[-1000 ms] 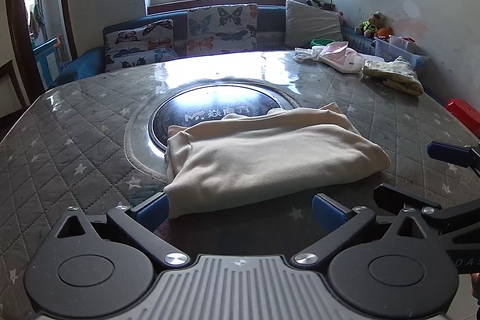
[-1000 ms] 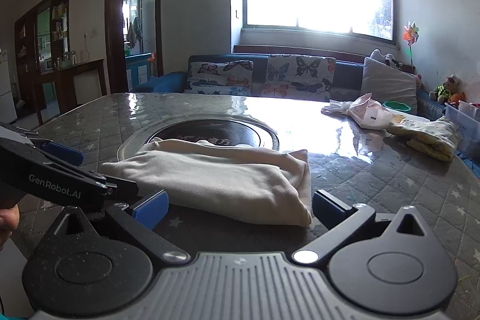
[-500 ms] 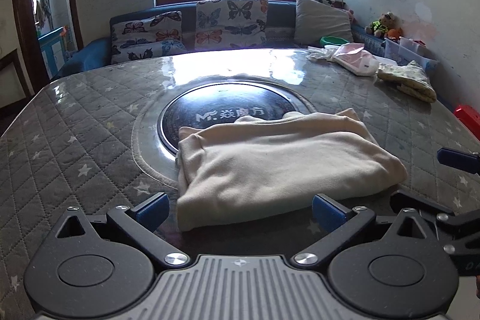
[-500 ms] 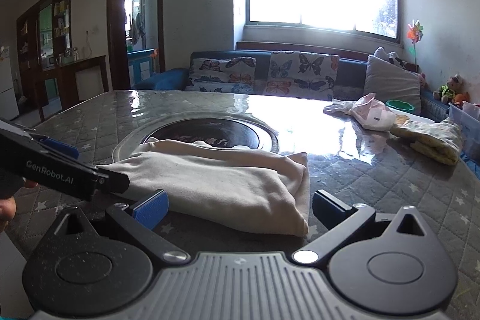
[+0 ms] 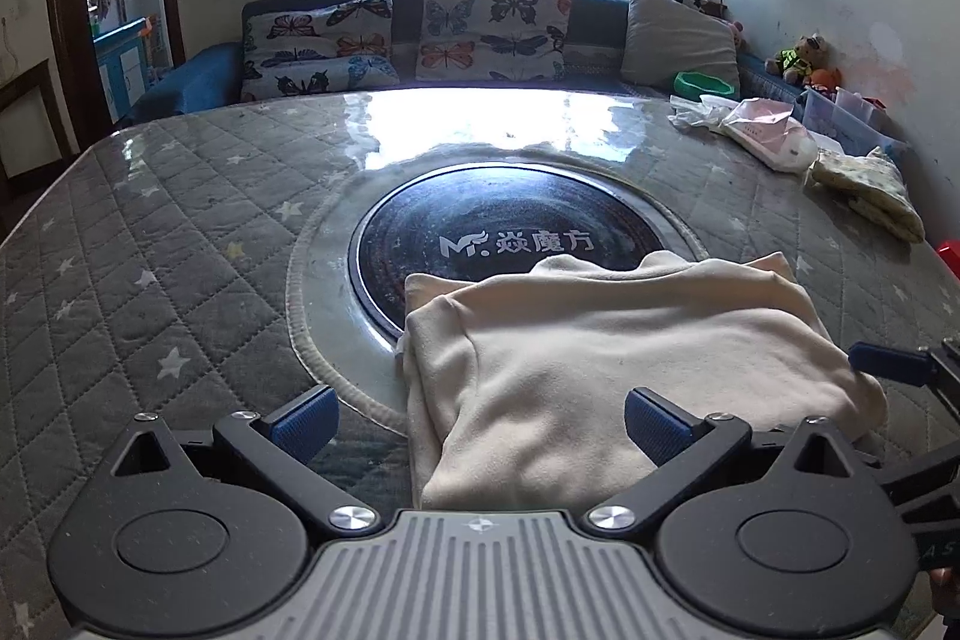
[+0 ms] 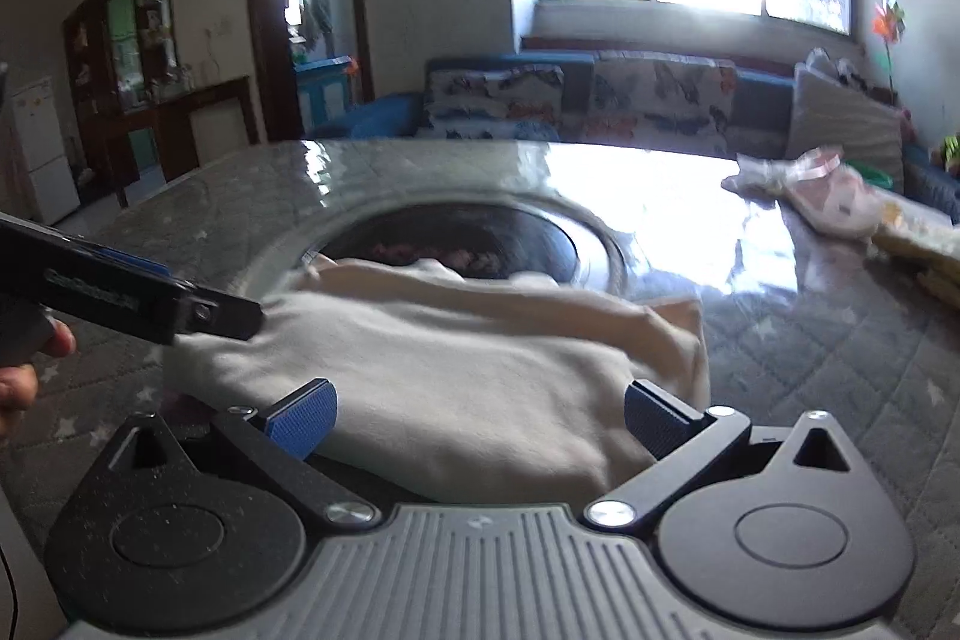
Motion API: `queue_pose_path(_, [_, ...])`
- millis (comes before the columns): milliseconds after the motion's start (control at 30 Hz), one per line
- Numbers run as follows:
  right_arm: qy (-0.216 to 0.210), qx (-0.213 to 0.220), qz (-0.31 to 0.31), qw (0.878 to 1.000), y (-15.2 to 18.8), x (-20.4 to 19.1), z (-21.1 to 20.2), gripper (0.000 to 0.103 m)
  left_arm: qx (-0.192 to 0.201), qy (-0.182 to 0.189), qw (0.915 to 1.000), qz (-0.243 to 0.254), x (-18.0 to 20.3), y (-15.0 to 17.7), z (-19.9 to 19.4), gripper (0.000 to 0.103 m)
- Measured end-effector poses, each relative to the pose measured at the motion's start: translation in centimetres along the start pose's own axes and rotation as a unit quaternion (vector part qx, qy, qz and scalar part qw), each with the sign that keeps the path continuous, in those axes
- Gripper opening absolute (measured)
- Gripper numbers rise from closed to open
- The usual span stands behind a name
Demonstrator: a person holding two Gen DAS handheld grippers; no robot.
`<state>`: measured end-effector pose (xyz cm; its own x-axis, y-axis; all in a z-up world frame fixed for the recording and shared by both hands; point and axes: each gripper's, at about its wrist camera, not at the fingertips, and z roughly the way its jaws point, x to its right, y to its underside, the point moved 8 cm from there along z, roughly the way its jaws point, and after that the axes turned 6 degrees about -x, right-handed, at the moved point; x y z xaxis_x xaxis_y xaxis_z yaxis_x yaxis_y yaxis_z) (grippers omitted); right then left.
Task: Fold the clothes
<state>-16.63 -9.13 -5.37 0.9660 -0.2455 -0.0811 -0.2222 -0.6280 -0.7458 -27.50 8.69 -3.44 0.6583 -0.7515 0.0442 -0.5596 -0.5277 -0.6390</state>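
Left wrist: folded cream garment (image 5: 606, 370) lies between left hand-held gripper (image 5: 480, 421) fingers.

Your left hand-held gripper (image 5: 477, 421) spread wide, folded cream garment (image 5: 606, 370) just ahead on the quilted surface (image 5: 180, 244), right hand-held gripper (image 5: 900, 370) at its right edge

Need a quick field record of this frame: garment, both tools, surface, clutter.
garment: cream garment, folded into a thick rectangle, lying flat, partly over the black round plate
left tool: left tool open, at the garment's near left corner, gripping nothing
right tool: right tool open, straddling the garment's near edge, view blurred
surface: table with a grey quilted star cover under a glossy sheet
clutter: pink-white bundle and yellow patterned cloth at the far right
background: sofa with butterfly cushions, window behind
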Motion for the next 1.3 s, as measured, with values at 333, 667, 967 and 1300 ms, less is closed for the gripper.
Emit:
queue_pose_path(333, [-0.027, 0.013, 0.002, 1.000, -3.0, 0.7, 0.5, 0.103, -0.016, -0.008, 0.9996, -0.023, -2.3, -0.9, 1.8, 0.103])
queue_pose_path(667, [-0.032, -0.029, 0.027, 0.999, -2.8, 2.7, 3.9, 0.103, -0.024, -0.022, 0.9984, -0.045, -4.8, -1.2, 2.3, 0.103])
queue_pose_path(967, [-0.008, -0.035, -0.025, 0.999, -3.9, 1.1, 6.0, 0.102, -0.030, -0.033, 0.9972, -0.061, -6.3, -1.4, 2.8, 0.103])
queue_pose_path(1300, [-0.088, -0.009, -0.210, 0.974, -3.3, -9.8, 1.9, 0.095, -0.022, -0.045, 0.9941, -0.097, -8.4, -2.3, 2.4, 0.103])
